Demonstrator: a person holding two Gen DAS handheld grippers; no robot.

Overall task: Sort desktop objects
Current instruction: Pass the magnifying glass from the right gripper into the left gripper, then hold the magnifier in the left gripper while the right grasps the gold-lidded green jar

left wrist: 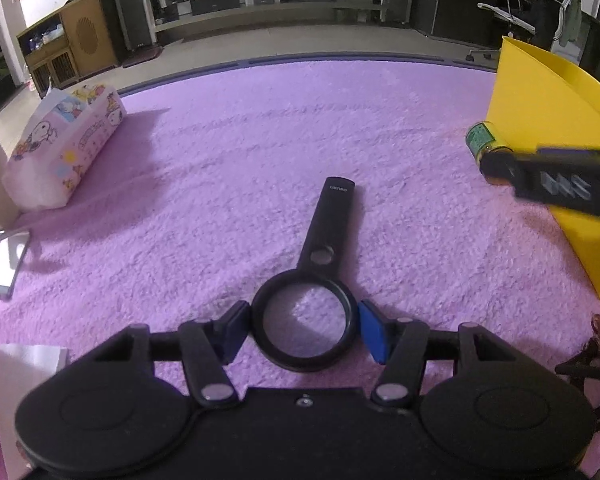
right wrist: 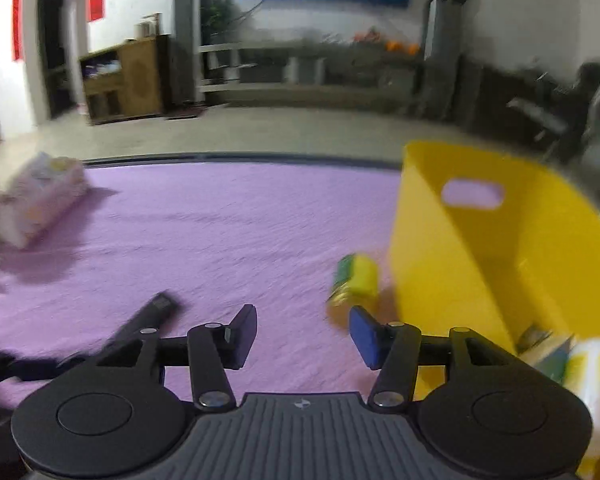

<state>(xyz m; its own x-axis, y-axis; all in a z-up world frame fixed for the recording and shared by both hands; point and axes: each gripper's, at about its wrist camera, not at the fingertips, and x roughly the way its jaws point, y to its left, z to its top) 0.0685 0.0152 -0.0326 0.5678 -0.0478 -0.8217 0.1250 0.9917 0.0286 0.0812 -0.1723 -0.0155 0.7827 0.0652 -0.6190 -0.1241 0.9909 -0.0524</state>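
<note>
Some packets already lie in the yellow bin [right wrist: 480, 264] at the right. The left gripper [left wrist: 305, 330] clamps the magnifying glass [left wrist: 306, 326]; the right gripper [right wrist: 302, 334] is open, empty. The green can [right wrist: 354, 284] and tissue pack [left wrist: 62, 146] remain.

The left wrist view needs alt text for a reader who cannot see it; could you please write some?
The left gripper straddles the round lens of a black magnifying glass lying on a purple fuzzy cloth, handle pointing away. A yellow bin and small green-labelled bottle sit right, a cartoon-printed tissue pack left.
</note>
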